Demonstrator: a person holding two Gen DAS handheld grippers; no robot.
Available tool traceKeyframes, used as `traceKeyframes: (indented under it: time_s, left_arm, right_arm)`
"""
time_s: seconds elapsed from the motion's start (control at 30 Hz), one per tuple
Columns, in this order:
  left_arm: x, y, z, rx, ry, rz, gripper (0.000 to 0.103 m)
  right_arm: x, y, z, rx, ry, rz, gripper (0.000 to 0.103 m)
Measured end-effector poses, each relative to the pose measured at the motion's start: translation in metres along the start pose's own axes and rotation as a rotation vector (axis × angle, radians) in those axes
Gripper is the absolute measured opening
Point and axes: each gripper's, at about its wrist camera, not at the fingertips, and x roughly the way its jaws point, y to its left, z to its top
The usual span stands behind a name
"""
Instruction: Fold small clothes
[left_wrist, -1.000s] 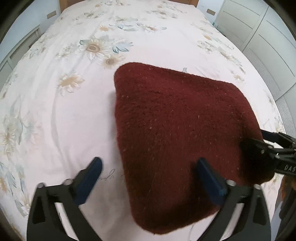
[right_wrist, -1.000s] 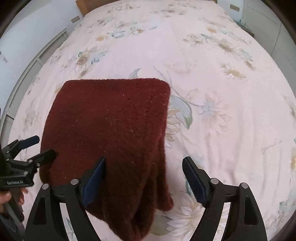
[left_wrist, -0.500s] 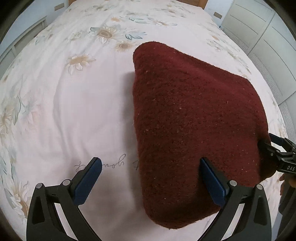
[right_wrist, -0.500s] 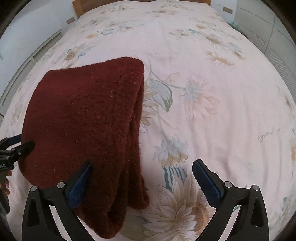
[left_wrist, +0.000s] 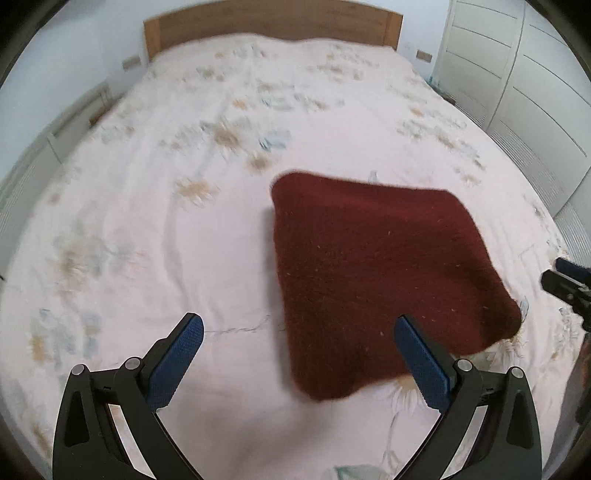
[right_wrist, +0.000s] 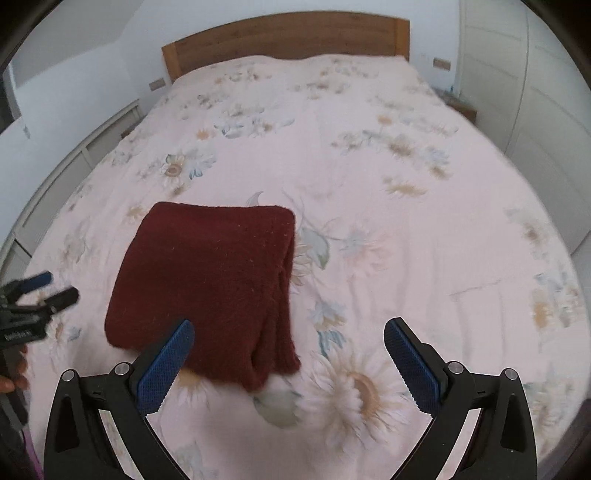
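A folded dark red garment (left_wrist: 373, 273) is lying on the bed (left_wrist: 184, 229). The left tool (left_wrist: 297, 332) and right tool (right_wrist: 288, 334) are hanging spread wide, gripping nothing.

The left gripper (left_wrist: 297, 363) and the right gripper (right_wrist: 288, 363) both hover with jaws wide apart, holding nothing.

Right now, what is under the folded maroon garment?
The folded maroon garment lies flat on the floral bedsheet. Printed flowers show around its edges, and stacked layers show along its right side. Whatever sits directly beneath it is covered. Both grippers are open and clear of it.
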Motion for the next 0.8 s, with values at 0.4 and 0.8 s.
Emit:
traceKeyframes:
  time_s: [0.4,0.8]
  left_arm:
    - [-0.060,0.004,-0.034,-0.049,-0.040,0.076,0.102]
    - [-0.049,0.009,-0.049,-0.064,0.004,0.108,0.102]
  right_arm:
    - [-0.062,-0.001,-0.044,-0.001,-0.016,-0.089,0.103]
    - [-0.067,-0.002,-0.053,0.002,-0.008,-0.111,0.103]
